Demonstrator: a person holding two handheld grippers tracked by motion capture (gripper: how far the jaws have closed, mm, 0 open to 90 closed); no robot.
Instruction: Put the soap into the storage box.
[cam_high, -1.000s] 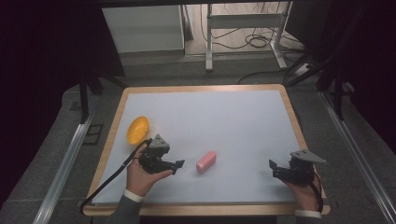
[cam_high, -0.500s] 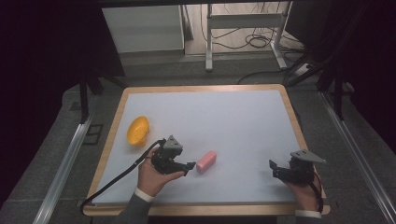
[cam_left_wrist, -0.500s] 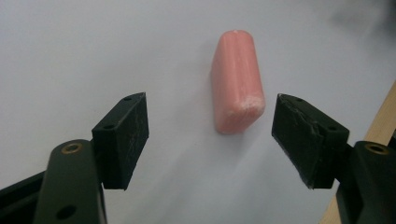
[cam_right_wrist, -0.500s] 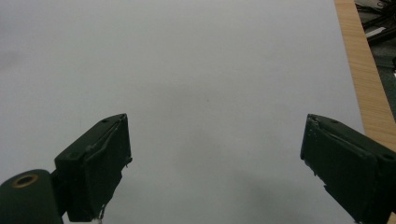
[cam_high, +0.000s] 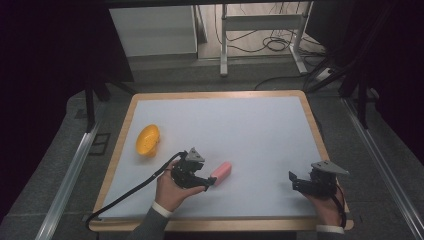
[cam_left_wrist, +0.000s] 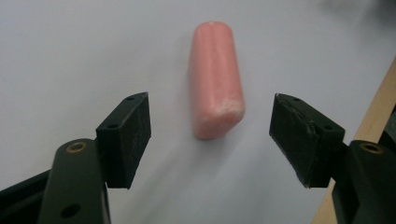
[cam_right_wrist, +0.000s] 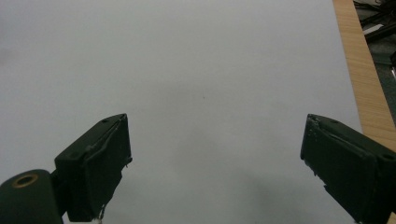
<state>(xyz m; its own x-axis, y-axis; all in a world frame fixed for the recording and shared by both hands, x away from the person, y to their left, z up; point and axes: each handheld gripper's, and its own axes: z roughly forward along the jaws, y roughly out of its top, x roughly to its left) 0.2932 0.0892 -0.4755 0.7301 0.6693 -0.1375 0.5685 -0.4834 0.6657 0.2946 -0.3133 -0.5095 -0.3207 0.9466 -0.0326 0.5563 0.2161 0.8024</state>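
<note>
Pink and pale against the white top of the bench (cam_high: 250, 125), a small rounded block (cam_high: 221, 173) lay a little left of the middle in the high view, toward the near edge. The left gripper (cam_high: 207, 183) sat just beside the block's near end, held in the person's left hand (cam_high: 170, 187). Its jaws had just been closing, though they stood apart and pressed on nothing. An orange bowl (cam_high: 147, 139) rested near the left rim, well apart from the block. The right gripper (cam_high: 294, 181) waited near the right front corner, away from everything.

In the left gripper view, the block (cam_left_wrist: 215, 98) lay lengthwise ahead, its near end between the two black pads but touching neither. Its corners were rounded and its surface looked matte and slightly waxy, like an eraser or a bar of soap. It was probably light, fairly firm, perhaps a little yielding. The long flat sides looked the best place to take hold, near the middle, so it would not swing or slip out endwise.

In the right gripper view, the right gripper (cam_right_wrist: 215, 163) stood with jaws wide apart over bare white surface, with the wooden rim (cam_right_wrist: 359, 60) of the bench at the right.
</note>
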